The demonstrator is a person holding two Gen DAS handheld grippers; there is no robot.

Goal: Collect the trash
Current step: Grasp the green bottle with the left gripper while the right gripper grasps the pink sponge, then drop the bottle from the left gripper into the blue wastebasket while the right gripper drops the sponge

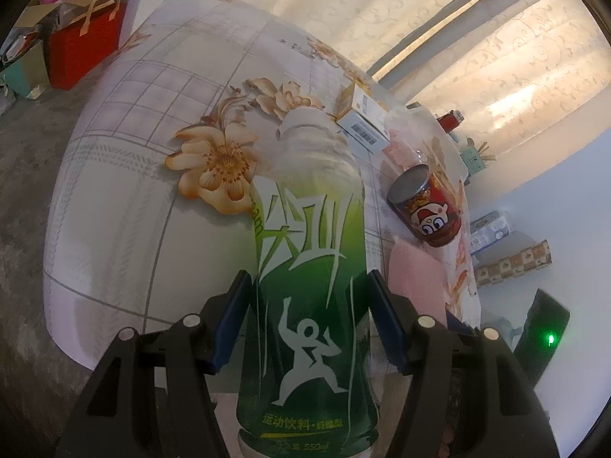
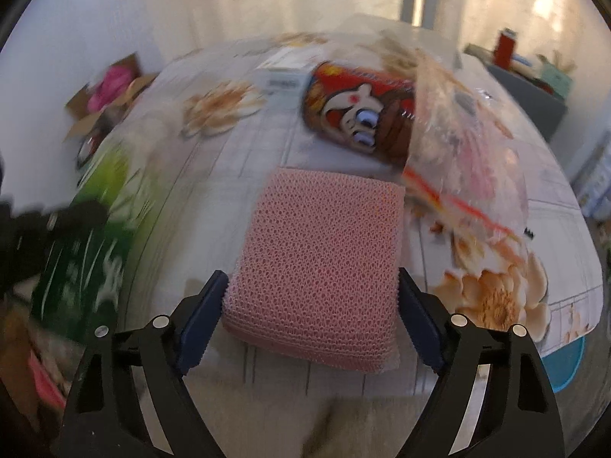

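Green bottle (image 1: 309,294) sits between the left gripper (image 1: 307,320) jaws, blue pads pressed against both sides of its label, clamped; neck and white cap point away over the floral tablecloth (image 1: 152,175). Left of it, off the table: red gift bag (image 1: 86,44) and cardboard box (image 1: 46,11) on the floor. Right of the bottle on the cloth: white barcode box (image 1: 362,118), then red cartoon can (image 1: 427,206) lying on its side, clear plastic bag (image 1: 431,133) just behind it.

Right wrist view, heavy motion blur: green bottle (image 2: 99,236) at far left, held by the other gripper. Centre, pink mesh sponge (image 2: 320,263) lies on the cloth between the right gripper (image 2: 311,320) jaws, both pads touching its near edges, closed on it. Beyond it the red cartoon can (image 2: 359,114), partly under the clear plastic bag (image 2: 466,145) on its right.
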